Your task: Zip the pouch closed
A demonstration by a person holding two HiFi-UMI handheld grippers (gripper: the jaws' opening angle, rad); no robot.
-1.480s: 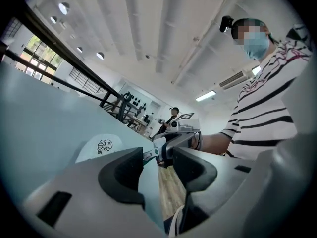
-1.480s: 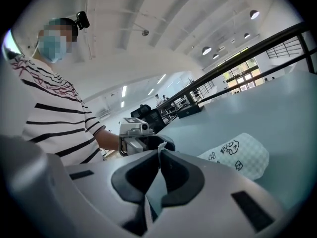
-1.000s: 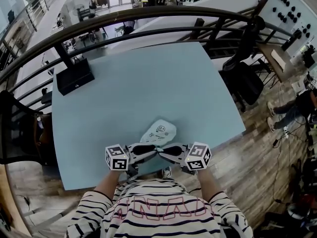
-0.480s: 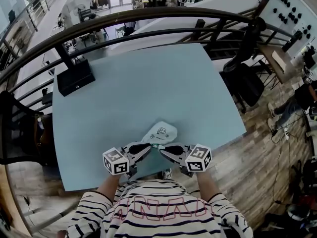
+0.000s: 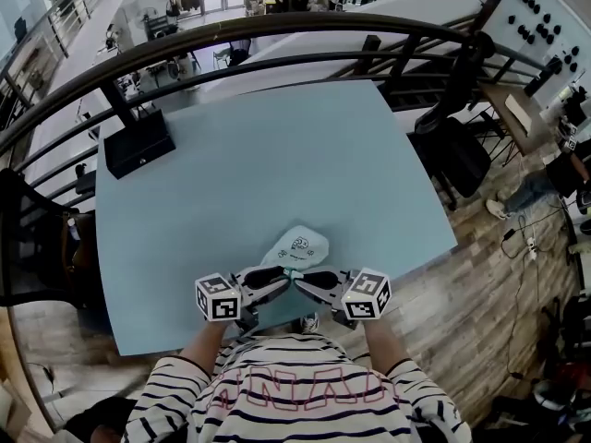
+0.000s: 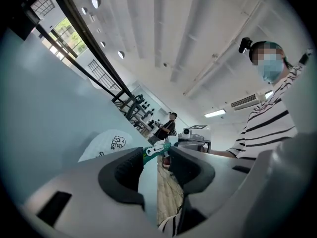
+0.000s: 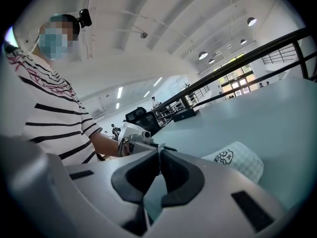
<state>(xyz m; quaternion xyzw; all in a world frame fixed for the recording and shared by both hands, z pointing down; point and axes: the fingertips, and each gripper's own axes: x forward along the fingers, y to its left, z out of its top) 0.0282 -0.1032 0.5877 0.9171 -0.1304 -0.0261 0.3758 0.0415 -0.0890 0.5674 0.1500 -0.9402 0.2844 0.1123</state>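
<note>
While the right claw pinches the pouch, the left claw is opening around its zipper pull.

A light blue table is set on a wood-plank floor. A black box is placed at its far left corner. The far edge is bordered by a curved dark railing. Round ceiling lamps are lit, and daylight is admitted through distant windows.

The near edge of the pouch is covered, and whether it is zipped cannot be told.
</note>
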